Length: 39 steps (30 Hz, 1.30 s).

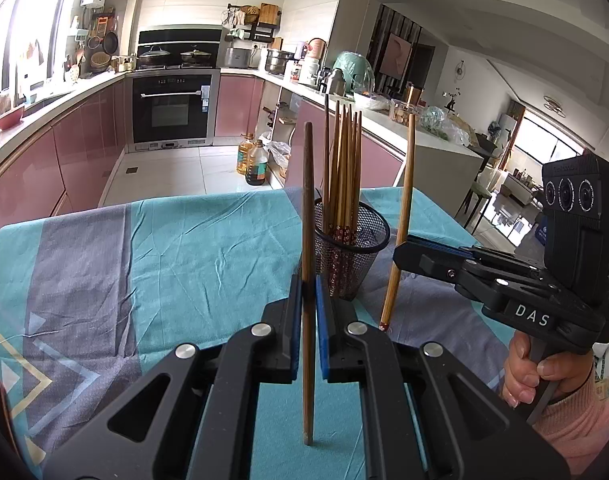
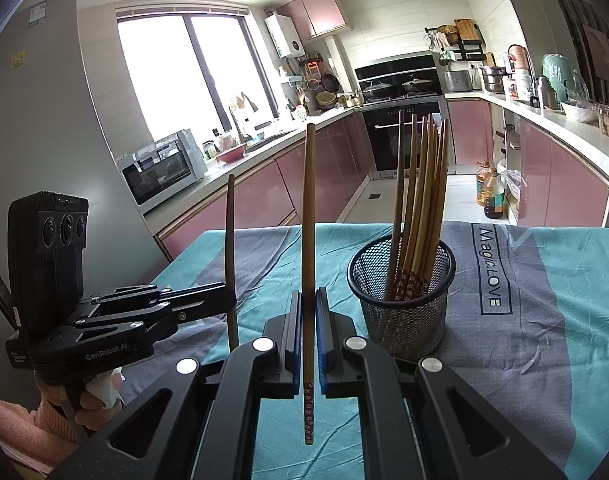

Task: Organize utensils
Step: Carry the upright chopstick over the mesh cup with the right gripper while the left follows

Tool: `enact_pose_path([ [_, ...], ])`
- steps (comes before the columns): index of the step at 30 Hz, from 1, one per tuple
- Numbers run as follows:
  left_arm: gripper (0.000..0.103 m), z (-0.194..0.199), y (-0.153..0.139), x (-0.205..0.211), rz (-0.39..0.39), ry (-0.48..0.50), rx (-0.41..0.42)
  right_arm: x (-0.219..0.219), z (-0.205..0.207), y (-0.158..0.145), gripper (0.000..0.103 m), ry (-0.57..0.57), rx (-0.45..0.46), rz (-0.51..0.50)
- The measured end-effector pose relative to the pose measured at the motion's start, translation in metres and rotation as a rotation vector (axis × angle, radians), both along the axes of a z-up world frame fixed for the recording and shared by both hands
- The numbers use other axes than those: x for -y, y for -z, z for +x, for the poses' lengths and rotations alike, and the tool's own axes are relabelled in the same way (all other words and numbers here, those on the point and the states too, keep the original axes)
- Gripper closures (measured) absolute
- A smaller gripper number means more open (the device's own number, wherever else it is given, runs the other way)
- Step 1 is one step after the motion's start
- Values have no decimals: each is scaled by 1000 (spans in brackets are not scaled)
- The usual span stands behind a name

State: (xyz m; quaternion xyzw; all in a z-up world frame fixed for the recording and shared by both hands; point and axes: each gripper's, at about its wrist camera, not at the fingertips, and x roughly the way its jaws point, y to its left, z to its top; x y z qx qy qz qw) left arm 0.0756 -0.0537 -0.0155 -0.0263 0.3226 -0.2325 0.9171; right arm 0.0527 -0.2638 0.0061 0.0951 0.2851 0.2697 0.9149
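A kitchen with pink cabinets and a built-in oven lies behind; in front, the surface (image 2: 544, 352) is covered by a teal and grey cloth, and a black mesh holder (image 2: 404, 312) stands on it. A bundle of chopsticks (image 2: 422, 200) already stands upright in the holder, so most of the sorting looks done; I see no loose utensils on the visible part of the cloth. Two pieces remain outside it; the left gripper (image 1: 308, 312) has its jaws closed on a dark chopstick (image 1: 307, 208), held upright just beside the holder; the right gripper (image 2: 308, 332) has its jaws closed on a lighter chopstick with a flowered tip (image 2: 308, 240), also upright and near the holder. What appears left, then, is to drop these two into the holder among the others.
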Motion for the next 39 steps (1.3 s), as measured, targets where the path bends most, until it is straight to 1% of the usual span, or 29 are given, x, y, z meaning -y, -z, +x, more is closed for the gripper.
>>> enact_pose_path([
  [39, 96, 7, -12, 3, -10, 19, 19, 9, 3, -11, 97, 23, 30, -1],
])
